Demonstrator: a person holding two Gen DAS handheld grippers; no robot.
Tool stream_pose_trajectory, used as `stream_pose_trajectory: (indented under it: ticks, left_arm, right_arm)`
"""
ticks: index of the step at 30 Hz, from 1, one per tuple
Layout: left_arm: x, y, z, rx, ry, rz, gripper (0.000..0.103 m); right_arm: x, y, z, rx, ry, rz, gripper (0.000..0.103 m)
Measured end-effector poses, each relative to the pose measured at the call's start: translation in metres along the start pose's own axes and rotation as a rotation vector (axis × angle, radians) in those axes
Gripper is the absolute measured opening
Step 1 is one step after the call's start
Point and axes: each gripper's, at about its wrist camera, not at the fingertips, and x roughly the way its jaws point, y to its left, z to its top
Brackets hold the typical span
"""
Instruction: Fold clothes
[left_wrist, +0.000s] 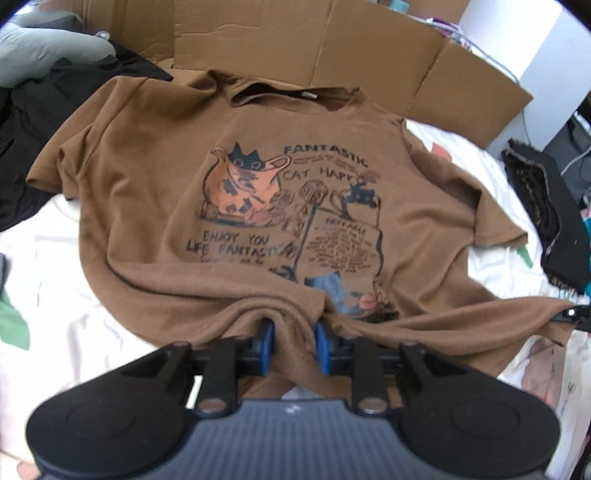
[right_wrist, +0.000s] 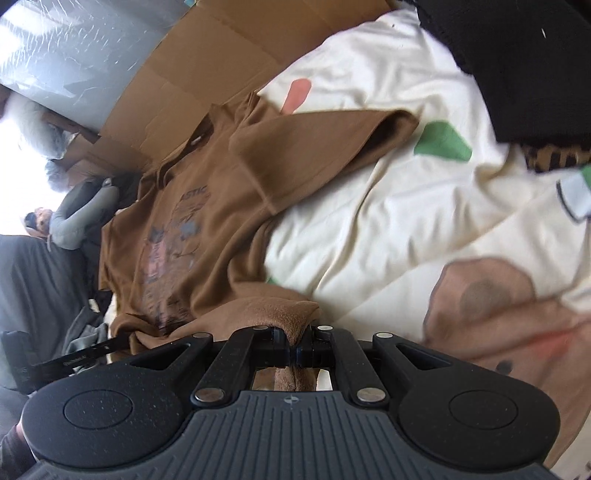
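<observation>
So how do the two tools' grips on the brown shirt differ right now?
The left tool pinches a thick bunch of the shirt's hem, so its blue pads stand apart; the right tool is nearly closed on a thinner fold of the shirt. The left tool faces the print straight on; the right tool sees it from the side. Both hold the shirt's near edge over the cream sheet.

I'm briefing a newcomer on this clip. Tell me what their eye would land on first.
The brown T-shirt lies front up across the cream bedsheet, its cat print in the middle of the chest. Both grippers pinch its near hem: the left gripper holds a bunched fold, and the right gripper is shut on a corner. A flattened cardboard box lies beyond the collar.
</observation>
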Motion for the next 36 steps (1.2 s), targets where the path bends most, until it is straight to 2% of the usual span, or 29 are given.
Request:
stream_pose_trajectory:
  ticks: [5,9,15,20,24,32,34,35,36]
  left_arm:
    - [-0.005,0.007,-0.001,-0.027,-0.029,-0.015,0.039]
    - [-0.009,0.014,-0.002,-0.050,-0.051,-0.023,0.040]
    - [-0.010,0.052,-0.018,-0.143,-0.020,0.064,0.040]
    - [0.009,0.072,-0.028,-0.193,0.004,0.087,0.040]
    - [0.025,0.074,-0.029,-0.213,0.004,0.042,0.040]
    - [0.054,0.061,-0.032,-0.149,0.024,0.003,0.040]
    - [0.057,0.060,-0.031,-0.139,0.021,-0.008,0.033]
    - [0.058,0.059,-0.031,-0.131,0.020,-0.015,0.012]
    - [0.057,0.059,-0.031,-0.122,0.022,-0.023,0.002]
  right_arm:
    - [0.008,-0.001,0.014,-0.012,-0.028,-0.035,0.001]
    - [0.013,0.002,0.021,-0.031,-0.038,-0.050,0.001]
    - [0.018,0.006,0.028,-0.047,-0.036,-0.062,0.001]
    - [0.019,0.005,0.026,-0.055,-0.023,-0.076,0.001]
    - [0.019,0.003,0.025,-0.058,-0.010,-0.087,0.001]
    - [0.021,0.002,0.025,-0.068,0.004,-0.094,0.001]
    - [0.021,0.002,0.025,-0.070,0.007,-0.096,0.001]
    - [0.021,0.002,0.025,-0.071,0.008,-0.096,0.001]
    - [0.021,0.002,0.025,-0.071,0.009,-0.097,0.001]
